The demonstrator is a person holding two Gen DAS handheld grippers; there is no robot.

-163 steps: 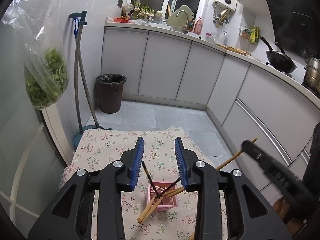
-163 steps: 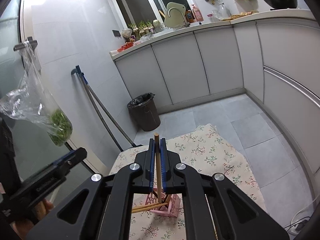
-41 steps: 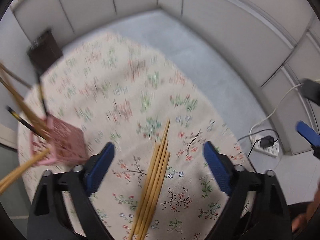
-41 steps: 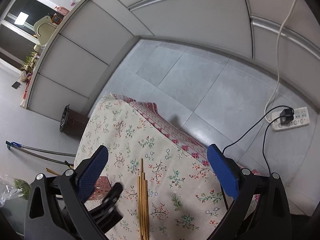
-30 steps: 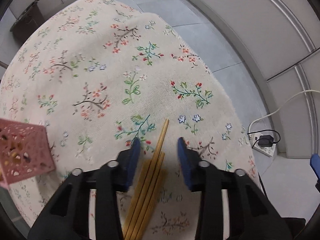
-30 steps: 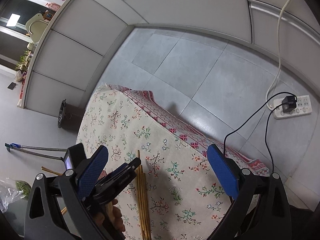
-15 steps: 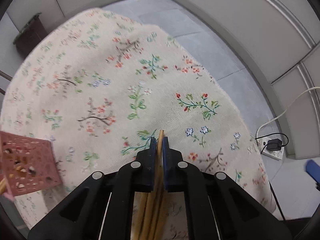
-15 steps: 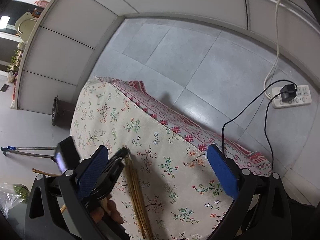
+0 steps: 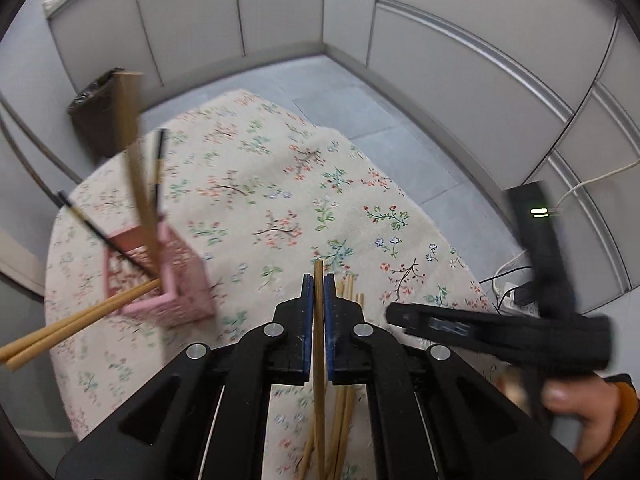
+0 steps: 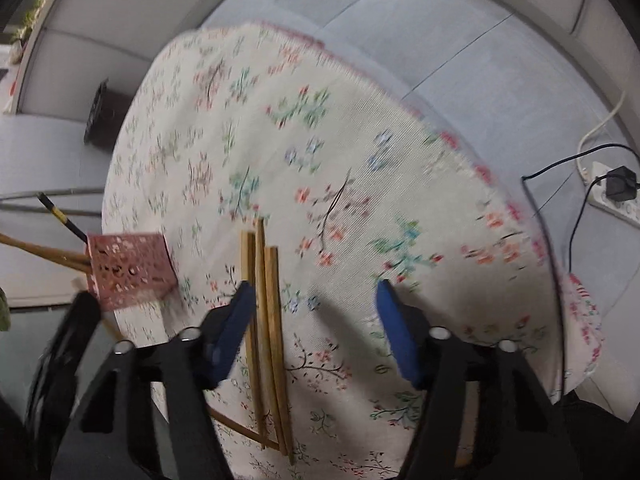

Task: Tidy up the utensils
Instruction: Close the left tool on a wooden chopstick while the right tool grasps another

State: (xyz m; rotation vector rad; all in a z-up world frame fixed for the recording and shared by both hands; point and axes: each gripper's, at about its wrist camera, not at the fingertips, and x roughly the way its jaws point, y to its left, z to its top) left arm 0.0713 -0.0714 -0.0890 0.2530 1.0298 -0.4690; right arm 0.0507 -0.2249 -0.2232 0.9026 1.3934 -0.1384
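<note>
Up comes our left gripper (image 9: 316,292), clenched on one chopstick (image 9: 318,320) lifted off the pile (image 10: 266,312); next stop, we reckon, the pink holder (image 9: 160,276). Our right gripper (image 10: 316,308), jaws just narrowing, drops empty over the rest on the tablecloth (image 10: 340,140).

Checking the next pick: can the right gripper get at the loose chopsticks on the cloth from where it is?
Probably yes. The right gripper, jaws apart and just closing, hangs over the chopsticks, which lie bare on the cloth beside its left finger; nothing covers them.
</note>
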